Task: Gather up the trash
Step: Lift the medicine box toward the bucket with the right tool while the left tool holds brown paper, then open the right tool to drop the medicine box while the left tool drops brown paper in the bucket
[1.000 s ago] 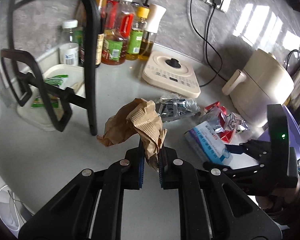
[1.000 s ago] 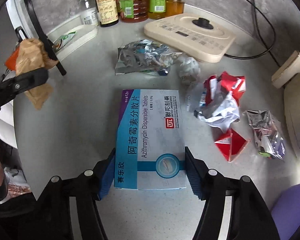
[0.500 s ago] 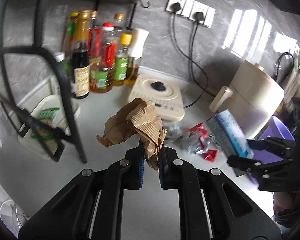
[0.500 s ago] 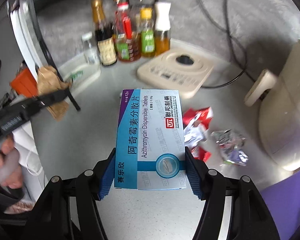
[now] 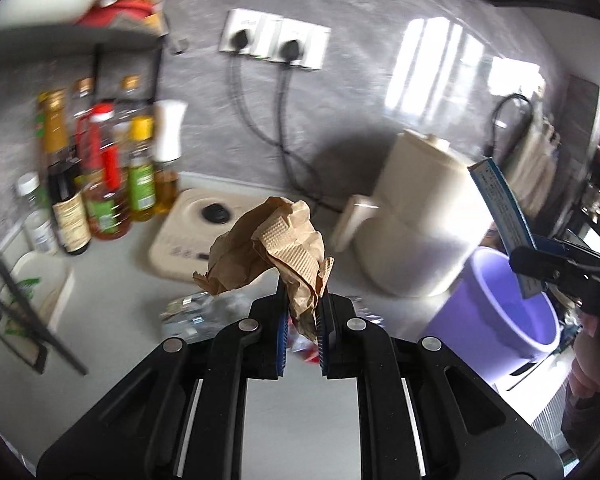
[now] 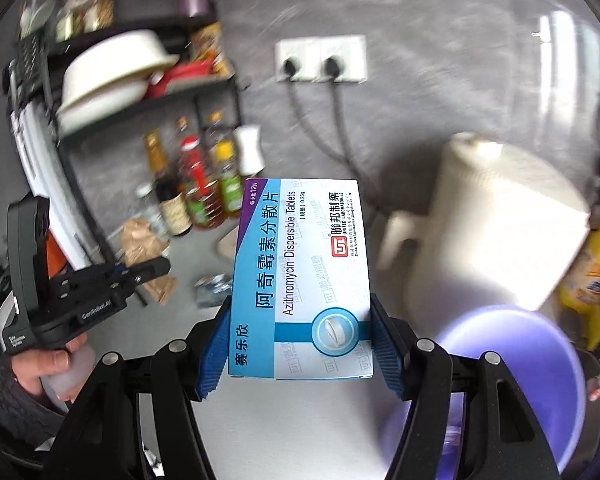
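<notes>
My left gripper [image 5: 302, 332] is shut on a crumpled brown paper bag [image 5: 268, 244], held up above the grey counter. My right gripper [image 6: 300, 344] is shut on a blue and white medicine box [image 6: 300, 276], held in the air. In the left wrist view the box [image 5: 500, 204] and the right gripper hang over a purple bucket [image 5: 512, 312] at the right. The bucket [image 6: 532, 364] also shows low right in the right wrist view. In that view the left gripper [image 6: 156, 270] with the bag [image 6: 144, 244] is at the left. Foil wrappers [image 5: 196, 312] lie on the counter, blurred.
A cream air fryer [image 5: 420, 216] stands beside the bucket. A cream cooker [image 5: 204, 232] and several sauce bottles [image 5: 104, 184] stand at the back wall, with cords from wall sockets [image 5: 276, 44]. A black rack [image 6: 112, 104] with bowls is at the left.
Both grippers have lifted off the counter and swung right toward the purple bucket, each still holding its item. The box now hangs over the bucket.
</notes>
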{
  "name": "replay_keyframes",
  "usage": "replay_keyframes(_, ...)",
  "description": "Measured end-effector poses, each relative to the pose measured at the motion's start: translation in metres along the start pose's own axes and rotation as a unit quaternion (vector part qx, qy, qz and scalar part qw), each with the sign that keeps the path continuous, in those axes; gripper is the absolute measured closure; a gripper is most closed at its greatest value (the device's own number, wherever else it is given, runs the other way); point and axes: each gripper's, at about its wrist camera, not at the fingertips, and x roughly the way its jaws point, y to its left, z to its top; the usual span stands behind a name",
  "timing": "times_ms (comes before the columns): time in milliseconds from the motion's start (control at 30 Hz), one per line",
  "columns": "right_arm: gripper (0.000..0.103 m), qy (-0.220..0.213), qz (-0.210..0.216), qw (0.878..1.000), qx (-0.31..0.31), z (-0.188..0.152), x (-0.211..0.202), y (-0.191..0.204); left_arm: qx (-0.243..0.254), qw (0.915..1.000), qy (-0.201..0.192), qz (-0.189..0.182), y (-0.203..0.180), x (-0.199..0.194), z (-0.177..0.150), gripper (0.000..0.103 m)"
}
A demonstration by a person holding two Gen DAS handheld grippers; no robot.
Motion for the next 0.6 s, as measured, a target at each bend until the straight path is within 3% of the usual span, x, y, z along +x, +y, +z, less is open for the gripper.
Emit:
replay_keyframes(400, 0.040, -0.019, -0.078, 0.995, 0.063, -0.019, -0.056, -0.083, 0.038, 0.9954, 0.001, -0.088, -0.092, 0.025, 0.002, 0.091)
replay_keyframes(500, 0.008, -0.017, -0.123, 0.990, 0.074, -0.027, -0.064, -0.101, 0.046, 0.9934, 0.001, -0.105, -0.110, 0.030, 0.002, 0.091)
replay_keyframes(600, 0.008, -0.021, -0.127, 0.989, 0.079, -0.036, -0.078, -0.113, 0.053, 0.9912, 0.004, -0.122, -0.127, 0.034, 0.002, 0.091)
